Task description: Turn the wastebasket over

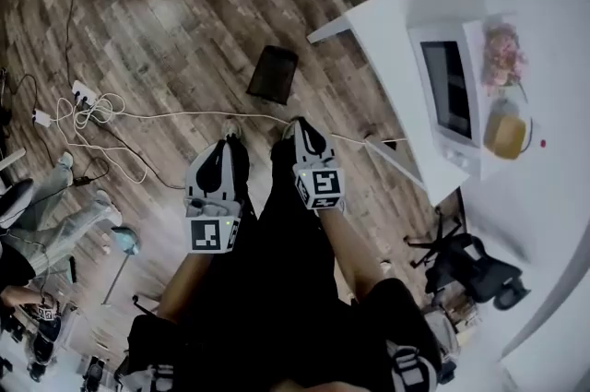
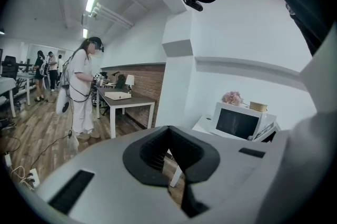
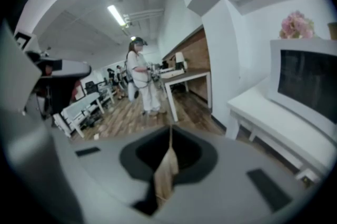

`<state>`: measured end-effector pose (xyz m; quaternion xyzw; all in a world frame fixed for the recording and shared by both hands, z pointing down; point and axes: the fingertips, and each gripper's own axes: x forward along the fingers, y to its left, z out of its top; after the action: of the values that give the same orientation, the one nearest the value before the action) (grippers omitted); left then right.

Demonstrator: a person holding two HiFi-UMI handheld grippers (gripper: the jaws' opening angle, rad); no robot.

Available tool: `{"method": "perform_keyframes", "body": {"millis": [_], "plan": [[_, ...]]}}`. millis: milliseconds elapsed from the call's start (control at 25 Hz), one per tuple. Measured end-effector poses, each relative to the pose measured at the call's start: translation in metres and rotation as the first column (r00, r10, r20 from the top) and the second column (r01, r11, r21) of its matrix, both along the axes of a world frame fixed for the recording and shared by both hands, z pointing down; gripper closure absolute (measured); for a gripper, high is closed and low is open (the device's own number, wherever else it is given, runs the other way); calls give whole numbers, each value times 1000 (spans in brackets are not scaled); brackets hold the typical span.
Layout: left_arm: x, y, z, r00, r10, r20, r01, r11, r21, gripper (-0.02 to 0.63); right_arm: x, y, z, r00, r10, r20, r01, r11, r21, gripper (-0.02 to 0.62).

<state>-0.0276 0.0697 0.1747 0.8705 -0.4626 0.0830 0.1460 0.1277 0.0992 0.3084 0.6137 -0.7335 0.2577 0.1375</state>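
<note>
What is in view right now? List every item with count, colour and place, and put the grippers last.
wastebasket: one, black, on the wood floor beyond the grippers
table: one, white, at the right by the wall
appliance: one, white with a dark front, on the table
flowers: one bunch, pink, on top of the appliance
box: one, tan, on top of the appliance beside the flowers
power strip: one, white, on the floor at the left among white cables
office chair: one, black, lower right
bystander: one, dressed in white, standing by a far desk
left gripper: one, grey, shut and empty
right gripper: one, grey, shut and empty
</note>
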Motion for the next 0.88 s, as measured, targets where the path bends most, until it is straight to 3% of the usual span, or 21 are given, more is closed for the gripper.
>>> {"method": "perform_keyframes", "body": {"millis": [200,320,440,880], "plan": [[8,-12,21,999,-37,6,37,999,-20,571,5,-10,49,998,-54,-33,51,996,-75,557],[8,-17,40,999,-30,17,31,999,-33,571,1,-13,91,995,-89,-52,80,987,-141,500],[6,-21,60,999,-28,23,29,998,-50,571,-6,-10,141,990,-124,-73,106,970,-217,453],[-17,-33,138,1000,-11,16,12,996,-84,571,-30,14,319,965,-214,-150,133,896,-423,430]]}}
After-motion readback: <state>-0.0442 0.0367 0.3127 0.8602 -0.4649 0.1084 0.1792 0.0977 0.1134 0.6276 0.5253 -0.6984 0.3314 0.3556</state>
